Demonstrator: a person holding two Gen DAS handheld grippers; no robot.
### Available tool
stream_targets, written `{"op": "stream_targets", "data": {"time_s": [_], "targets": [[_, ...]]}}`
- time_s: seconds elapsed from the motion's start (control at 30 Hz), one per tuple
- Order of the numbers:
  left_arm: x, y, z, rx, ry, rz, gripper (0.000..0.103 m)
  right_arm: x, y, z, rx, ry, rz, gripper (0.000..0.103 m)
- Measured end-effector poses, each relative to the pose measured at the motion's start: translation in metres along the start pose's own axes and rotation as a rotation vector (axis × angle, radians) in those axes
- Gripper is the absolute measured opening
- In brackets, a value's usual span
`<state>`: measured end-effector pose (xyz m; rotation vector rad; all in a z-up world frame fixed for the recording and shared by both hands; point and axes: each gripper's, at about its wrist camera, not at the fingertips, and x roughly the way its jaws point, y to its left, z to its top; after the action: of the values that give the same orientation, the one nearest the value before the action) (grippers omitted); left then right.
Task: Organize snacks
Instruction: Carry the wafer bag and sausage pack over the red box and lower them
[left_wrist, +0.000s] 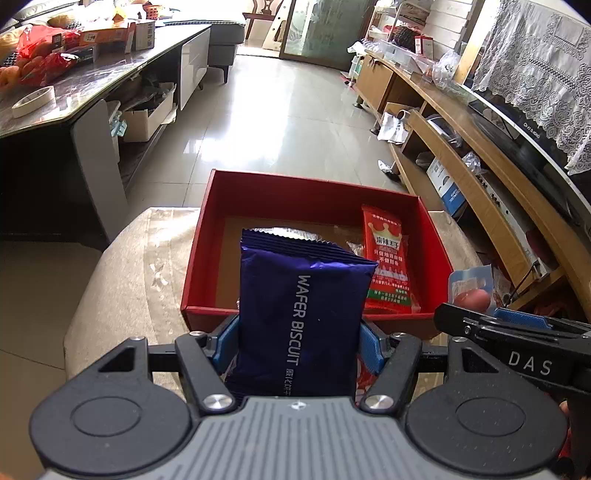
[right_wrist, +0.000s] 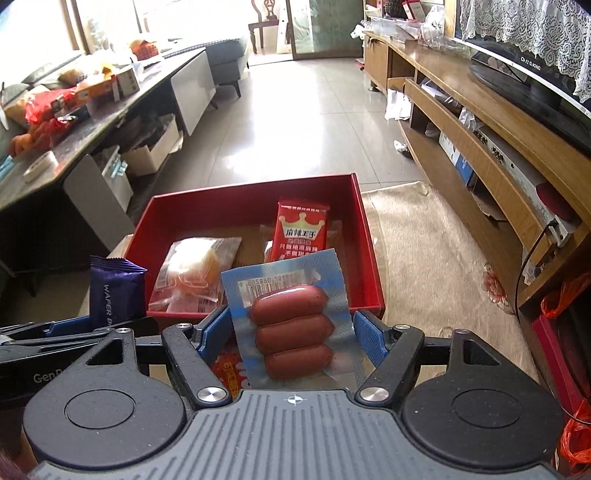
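Note:
My left gripper (left_wrist: 297, 341) is shut on a dark blue wafer biscuit pack (left_wrist: 301, 314), held upright just in front of the red box (left_wrist: 207, 236). My right gripper (right_wrist: 290, 338) is shut on a clear pack of three sausages (right_wrist: 291, 325), held just before the red box (right_wrist: 369, 258). Inside the box lie a red spicy snack packet (left_wrist: 386, 258), also in the right wrist view (right_wrist: 301, 230), and a clear pack of orange pastry (right_wrist: 195, 273). The wafer pack also shows in the right wrist view (right_wrist: 114, 291). The right gripper shows at the right of the left wrist view (left_wrist: 517, 328).
The box stands on a round table with a beige cloth (left_wrist: 147, 266). A dark low table (left_wrist: 92, 88) with bags and boxes runs along the left. A wooden TV cabinet (right_wrist: 480, 122) runs along the right. Glossy tiled floor (left_wrist: 277, 110) lies beyond.

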<state>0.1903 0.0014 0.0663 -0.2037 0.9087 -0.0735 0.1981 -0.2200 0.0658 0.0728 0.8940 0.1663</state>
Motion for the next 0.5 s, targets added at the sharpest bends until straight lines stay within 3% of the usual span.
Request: {"op": "stream_targets", "data": {"time_s": [0.5], "targets": [[0.007, -0.003, 0.016, -0.011, -0.019, 0.002, 0.062, 0.006, -0.002, 0.012, 0.021, -0.027, -0.005, 0.078]]}}
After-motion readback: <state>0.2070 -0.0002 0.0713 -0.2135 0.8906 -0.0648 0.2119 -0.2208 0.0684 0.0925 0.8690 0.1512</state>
